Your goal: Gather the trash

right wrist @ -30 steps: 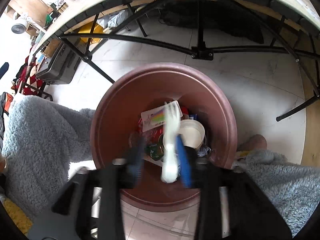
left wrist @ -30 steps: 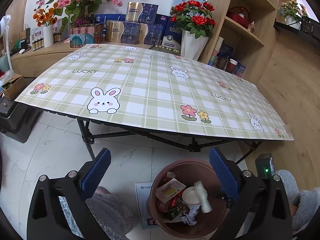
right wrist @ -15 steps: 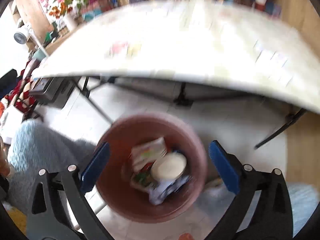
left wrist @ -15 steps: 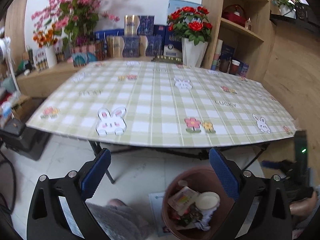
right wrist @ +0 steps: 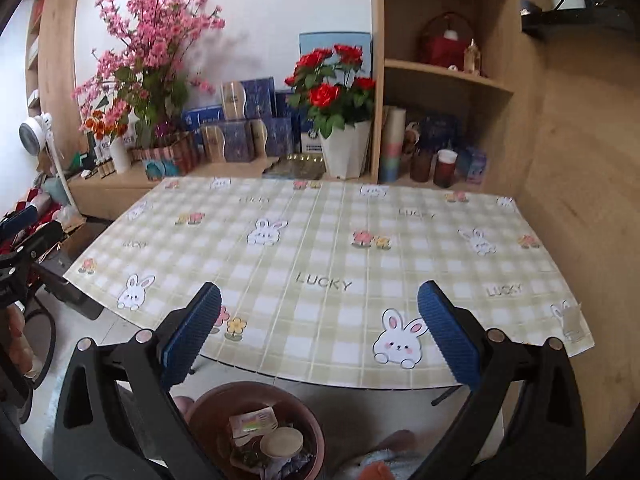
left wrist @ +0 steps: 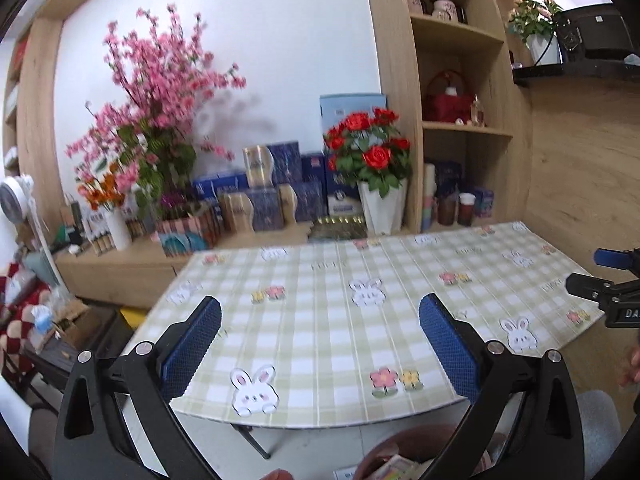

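Note:
A brown round bin (right wrist: pixel 256 432) stands on the floor below the table's near edge. It holds trash: a colourful wrapper (right wrist: pixel 253 423), a white lid or cup (right wrist: pixel 282 442) and other scraps. Its rim also shows at the bottom of the left wrist view (left wrist: pixel 400 450). My right gripper (right wrist: pixel 319 336) is open and empty, raised above the bin and facing the table. My left gripper (left wrist: pixel 320 344) is open and empty, also raised over the table's near edge. The right gripper's body shows at the right edge of the left wrist view (left wrist: pixel 612 292).
A table with a green checked bunny cloth (right wrist: pixel 320 248) fills the middle. Behind it stand a white vase of red roses (right wrist: pixel 344 136), pink blossoms (right wrist: pixel 148 52), blue boxes (right wrist: pixel 248 124) and a wooden shelf unit (right wrist: pixel 444 80). The person's legs flank the bin.
Both grippers have lifted and tilted up from the bin toward the table. The right gripper let go of a white plastic fork into the bin and opened wide.

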The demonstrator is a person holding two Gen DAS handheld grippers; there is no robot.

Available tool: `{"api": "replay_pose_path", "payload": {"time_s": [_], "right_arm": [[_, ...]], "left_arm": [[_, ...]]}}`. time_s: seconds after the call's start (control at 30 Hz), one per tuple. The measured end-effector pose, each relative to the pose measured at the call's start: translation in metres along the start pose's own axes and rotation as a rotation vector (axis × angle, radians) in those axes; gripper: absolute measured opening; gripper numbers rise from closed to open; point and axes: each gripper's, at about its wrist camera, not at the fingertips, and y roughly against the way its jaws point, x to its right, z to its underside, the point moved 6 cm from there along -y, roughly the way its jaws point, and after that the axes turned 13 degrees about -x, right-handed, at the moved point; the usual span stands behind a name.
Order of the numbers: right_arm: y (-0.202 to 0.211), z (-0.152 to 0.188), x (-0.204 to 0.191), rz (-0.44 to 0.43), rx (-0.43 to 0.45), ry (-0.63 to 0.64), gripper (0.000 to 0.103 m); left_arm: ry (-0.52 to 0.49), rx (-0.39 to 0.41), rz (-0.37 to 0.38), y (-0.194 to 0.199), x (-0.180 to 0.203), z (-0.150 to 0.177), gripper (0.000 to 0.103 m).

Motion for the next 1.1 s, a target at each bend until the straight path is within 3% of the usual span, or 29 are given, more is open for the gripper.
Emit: {"api": "replay_pose_path", "payload": {"time_s": [0.47, 1.1], "right_arm": [[0.024, 0.006, -0.001, 0.031, 0.037, 0.016, 0.097], [0.027, 0.006, -0.002, 0.038, 0.049, 0.031, 0.097]], "left_arm": [[-0.091, 0.002, 0.041, 0.021, 0.022, -0.015, 0.097], [-0.052, -0.037, 0.06, 0.022, 0.016, -0.014, 0.097]]}}
